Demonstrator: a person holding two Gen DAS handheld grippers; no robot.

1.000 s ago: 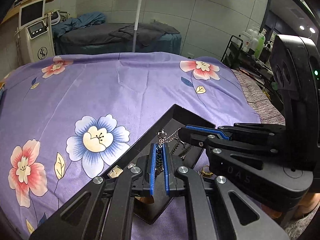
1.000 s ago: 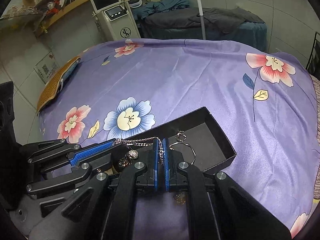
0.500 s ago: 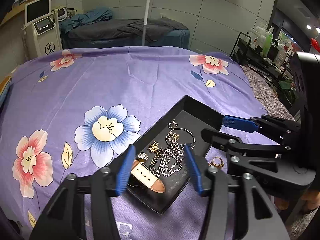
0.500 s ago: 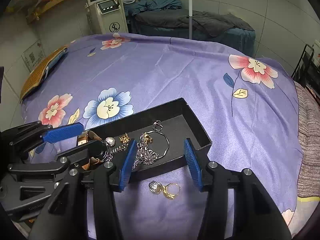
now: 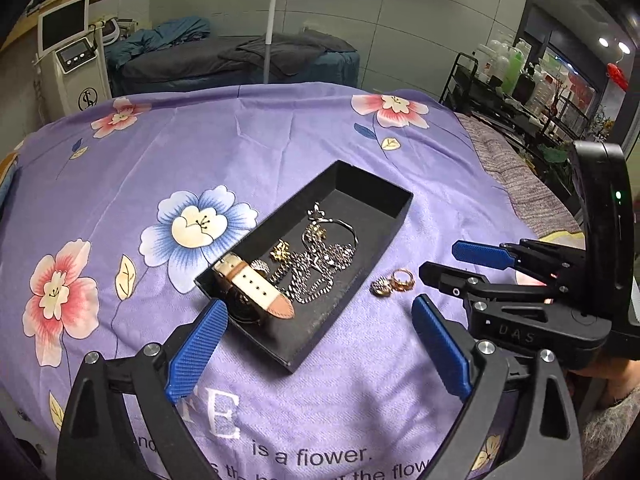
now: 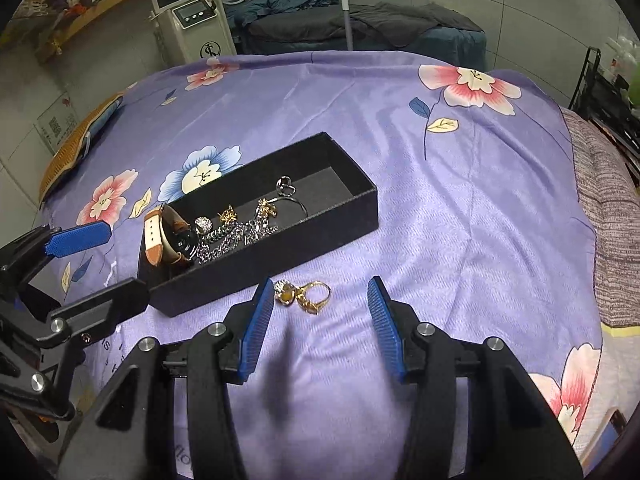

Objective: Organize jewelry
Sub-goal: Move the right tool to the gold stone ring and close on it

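A black open box (image 5: 362,178) (image 6: 320,222) lies on the purple flowered cloth. Inside it lie a silver chain necklace (image 5: 320,268) (image 6: 232,240), a watch with a cream and tan strap (image 5: 256,290) (image 6: 160,236), small gold pieces and a thin ring. Two gold earrings (image 5: 390,282) (image 6: 304,294) lie on the cloth beside the box's near side. My left gripper (image 5: 320,344) is open and empty, just short of the box's near end. My right gripper (image 6: 320,316) is open and empty, with the earrings between its fingertips' line.
The purple cloth (image 5: 200,140) covers a bed or table. A white machine with a screen (image 5: 72,56) and a dark treatment bed (image 5: 240,60) stand behind. A black shelf rack with bottles (image 5: 520,80) stands at the right, beyond a knitted grey edge (image 5: 520,176).
Both grippers were shut on the chain necklace over the box; they have opened, the chain now lies in the box, and both have drawn back from it.
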